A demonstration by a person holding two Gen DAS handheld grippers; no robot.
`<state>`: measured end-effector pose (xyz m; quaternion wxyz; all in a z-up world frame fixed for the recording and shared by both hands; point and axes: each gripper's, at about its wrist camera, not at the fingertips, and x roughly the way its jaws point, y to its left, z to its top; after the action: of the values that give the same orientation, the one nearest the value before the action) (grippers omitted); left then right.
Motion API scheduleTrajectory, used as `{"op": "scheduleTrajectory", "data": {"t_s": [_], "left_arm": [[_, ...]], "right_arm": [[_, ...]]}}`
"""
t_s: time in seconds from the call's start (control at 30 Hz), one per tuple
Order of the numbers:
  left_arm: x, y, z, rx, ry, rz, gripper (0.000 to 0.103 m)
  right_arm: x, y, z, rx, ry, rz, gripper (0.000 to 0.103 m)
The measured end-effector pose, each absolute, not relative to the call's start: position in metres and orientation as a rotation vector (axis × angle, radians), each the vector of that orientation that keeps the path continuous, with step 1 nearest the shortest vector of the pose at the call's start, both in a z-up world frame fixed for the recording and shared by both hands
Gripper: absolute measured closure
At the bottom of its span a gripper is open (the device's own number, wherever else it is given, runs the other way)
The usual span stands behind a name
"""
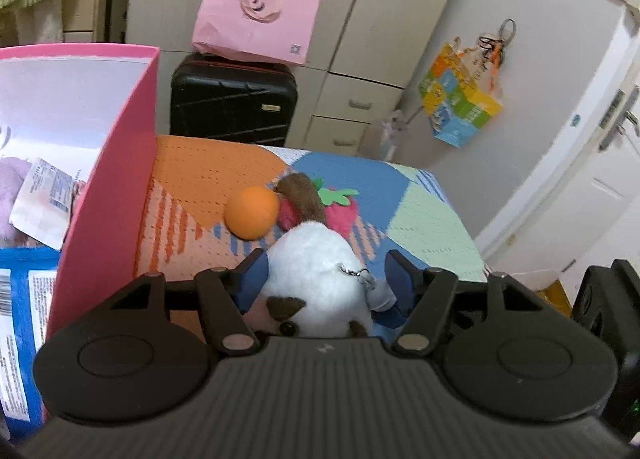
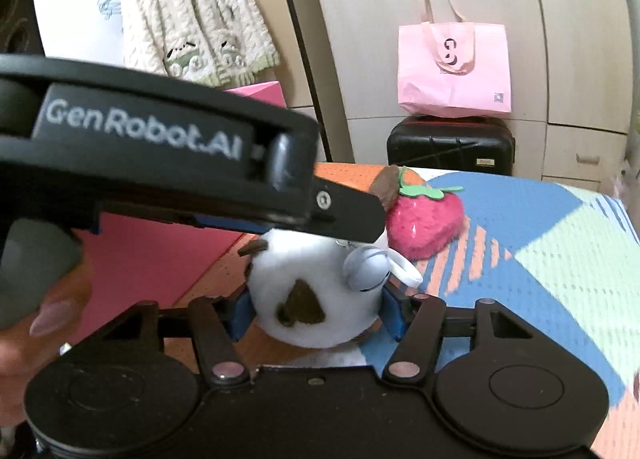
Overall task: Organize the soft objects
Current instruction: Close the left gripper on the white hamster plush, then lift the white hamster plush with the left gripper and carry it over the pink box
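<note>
A white plush toy with brown ears and tail (image 1: 316, 275) (image 2: 316, 291) lies on the patchwork blanket (image 1: 424, 219). A small bell (image 2: 366, 269) hangs on it. My left gripper (image 1: 326, 279) has its blue pads on both sides of the plush. My right gripper (image 2: 316, 313) also has its pads against the plush's sides. The left gripper's body (image 2: 160, 163) crosses over the plush in the right wrist view. A pink plush strawberry (image 1: 340, 211) (image 2: 424, 223) and an orange ball (image 1: 252, 211) lie just beyond. A pink box (image 1: 108, 179) stands at the left.
The pink box holds a purple plush (image 1: 10, 195) and printed packets (image 1: 44, 199). A black suitcase (image 1: 234, 103) with a pink tote bag (image 1: 256, 15) on it stands behind the blanket, by the wardrobe. A colourful bag (image 1: 460, 99) hangs on the wall at the right.
</note>
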<state>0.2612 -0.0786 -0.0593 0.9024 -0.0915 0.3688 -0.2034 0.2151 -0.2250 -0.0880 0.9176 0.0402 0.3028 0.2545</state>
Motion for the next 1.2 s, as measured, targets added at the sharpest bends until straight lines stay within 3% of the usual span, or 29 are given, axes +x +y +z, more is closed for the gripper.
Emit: {"op": "scheduleTrajectory", "data": {"t_s": [0.3,0.5,1.2], "left_arm": [[0.244,-0.087,-0.071,-0.160,0.778,-0.416,0.033],[0.219,-0.089,-0.068,-0.110,0.727,-0.454,0.041],[0.153,-0.071,-0.066,-0.142,0.693,-0.529,0.042]], "right_arm": [[0.199,-0.243,-0.093,0.182,0.631,0.515,0.037],[0.193,-0.241,-0.102,0.223,0.607,0.510,0.037],[0.153,-0.238,-0.099,0.212,0.602,0.482,0.034]]}}
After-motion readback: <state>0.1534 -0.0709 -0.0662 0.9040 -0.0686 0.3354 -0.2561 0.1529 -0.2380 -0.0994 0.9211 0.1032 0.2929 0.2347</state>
